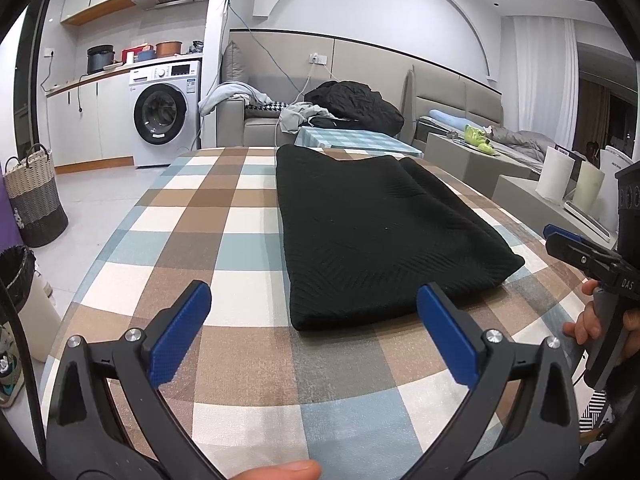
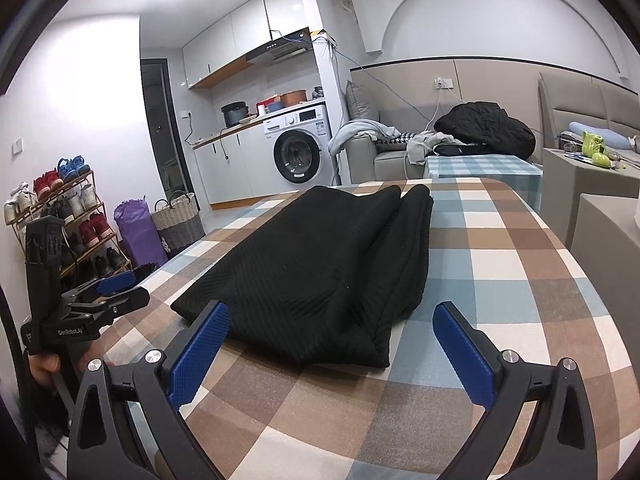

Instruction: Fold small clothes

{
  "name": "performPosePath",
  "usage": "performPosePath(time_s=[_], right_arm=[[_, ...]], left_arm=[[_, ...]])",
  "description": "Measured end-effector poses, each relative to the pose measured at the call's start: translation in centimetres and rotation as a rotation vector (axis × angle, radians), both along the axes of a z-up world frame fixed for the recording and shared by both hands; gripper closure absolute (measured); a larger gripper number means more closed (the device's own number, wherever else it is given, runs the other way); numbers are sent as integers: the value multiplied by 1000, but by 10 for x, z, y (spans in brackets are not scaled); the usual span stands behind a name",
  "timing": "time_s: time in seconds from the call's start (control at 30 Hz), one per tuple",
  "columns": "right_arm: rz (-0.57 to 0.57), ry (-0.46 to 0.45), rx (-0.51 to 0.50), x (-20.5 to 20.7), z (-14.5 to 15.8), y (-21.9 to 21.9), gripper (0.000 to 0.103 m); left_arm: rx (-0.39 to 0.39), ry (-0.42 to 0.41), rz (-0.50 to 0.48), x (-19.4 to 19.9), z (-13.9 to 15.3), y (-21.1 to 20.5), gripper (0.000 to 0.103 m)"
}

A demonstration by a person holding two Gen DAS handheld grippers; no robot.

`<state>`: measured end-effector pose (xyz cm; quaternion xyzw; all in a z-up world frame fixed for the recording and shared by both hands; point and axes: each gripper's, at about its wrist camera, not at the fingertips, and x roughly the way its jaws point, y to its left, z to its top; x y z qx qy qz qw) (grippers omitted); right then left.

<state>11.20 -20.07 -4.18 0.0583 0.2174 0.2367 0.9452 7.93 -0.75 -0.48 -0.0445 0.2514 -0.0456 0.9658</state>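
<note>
Two grippers, both empty, hover near the front end of one folded black garment (image 1: 362, 232) lying on the checked tablecloth (image 1: 208, 216).

Left wrist view: left gripper (image 1: 314, 330) has its blue-padded fingers (image 1: 180, 334) spread wide, nothing between them, held just short of the garment's near folded edge. Garment is a long rectangle, folded, with a second layer showing along its right side. It lies flat on the tablecloth, running away from the gripper toward the far table edge. Right gripper (image 1: 560, 238) shows just right of the garment, held by a hand (image 1: 592, 320); how far its fingers are parted is not readable from here. A fingertip shows at the bottom edge. Beyond the garment: washing machine (image 1: 164, 114) to its far left, woven basket (image 1: 34, 196) on the floor further left, sofa with a black jacket (image 1: 356, 104) straight behind.

Right wrist view: right gripper (image 2: 332, 344) fingers are set wide apart, gripping nothing; its left pad (image 2: 200, 354) overlaps the garment's near edge in the picture, contact unclear. Garment (image 2: 316, 264) lies on the tablecloth (image 2: 500, 260) directly ahead, the folded layers stacked along its right side. Left gripper (image 2: 116, 292) sits left of the garment off the table corner, its tips seen edge-on, opening unclear from this side. Shoe rack (image 2: 60, 216) and a purple bag (image 2: 136, 232) stand far left of the garment.
</note>
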Motion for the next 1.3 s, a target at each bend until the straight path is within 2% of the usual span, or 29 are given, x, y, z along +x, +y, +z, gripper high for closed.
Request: performPosePath(time_s=[1.3], right_arm=[[29, 2, -8, -1, -1, 1, 0]], left_arm=[[-1, -2, -18, -1, 1, -1, 1]])
